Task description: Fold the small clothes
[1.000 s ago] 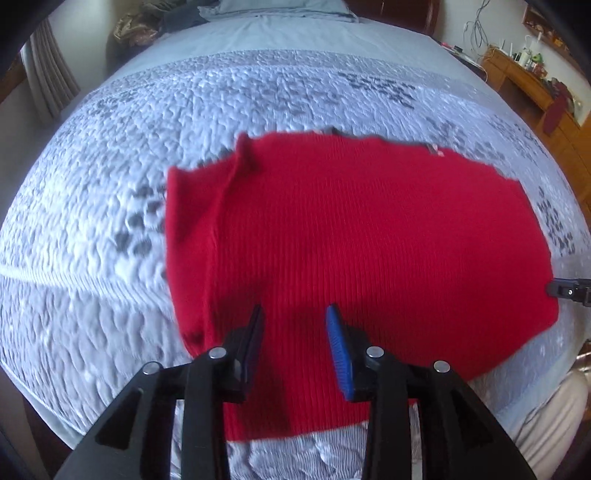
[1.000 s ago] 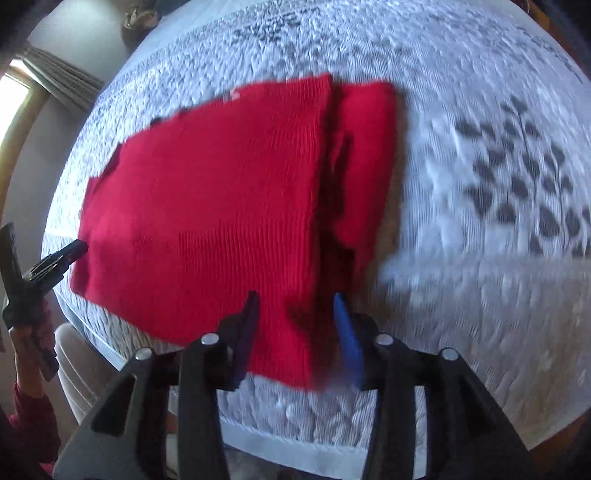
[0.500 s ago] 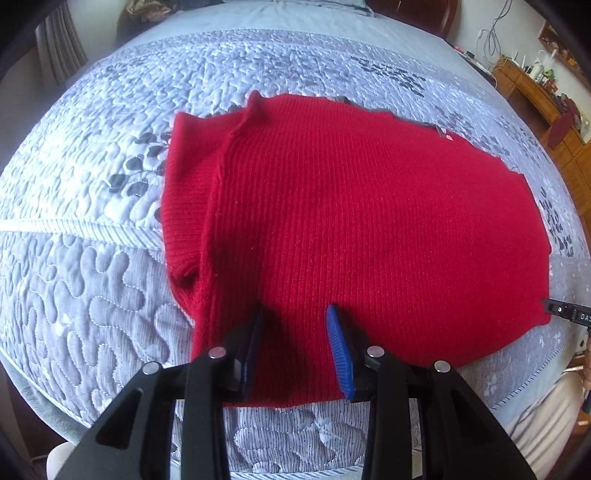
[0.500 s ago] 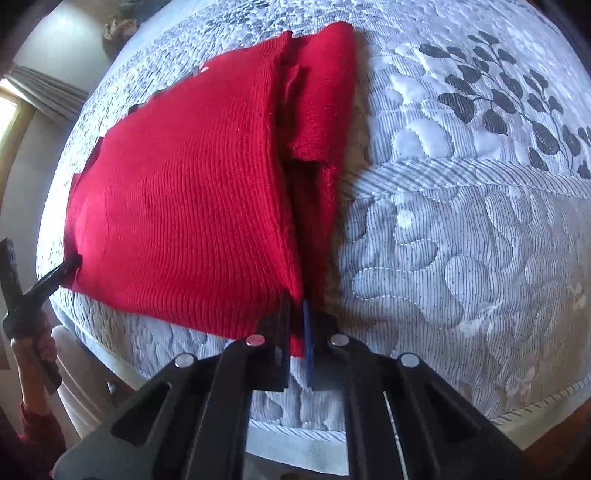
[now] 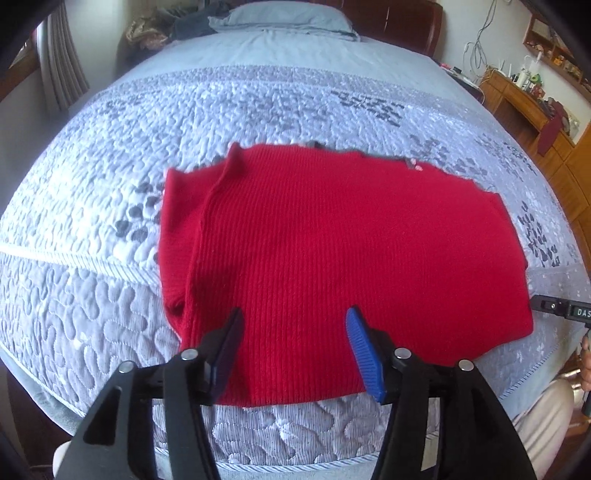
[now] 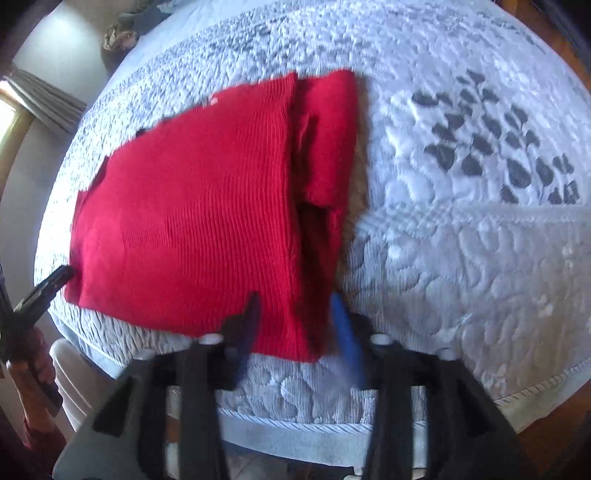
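**Red sweater flat on quilted bed, both grippers spread apart**

Lying flat on the grey-white quilted bedspread (image 5: pixel 110 317), close to its near edge: a red ribbed knit sweater (image 5: pixel 332 251), one sleeve folded in along its side as a narrow strip (image 6: pixel 325 147). Spread wide above the sweater's near hem: the left black two-finger gripper with blue pads (image 5: pixel 293 332), gripping nothing. Likewise parted, straddling the hem corner by the folded sleeve: the right black gripper (image 6: pixel 295 314), blurred, cloth lying between the fingers but not pinched. Further back on the bed: a pale blue pillow (image 5: pixel 280 18). Off to one side: a wooden desk (image 5: pixel 517 96) crowded with small items too small to identify.
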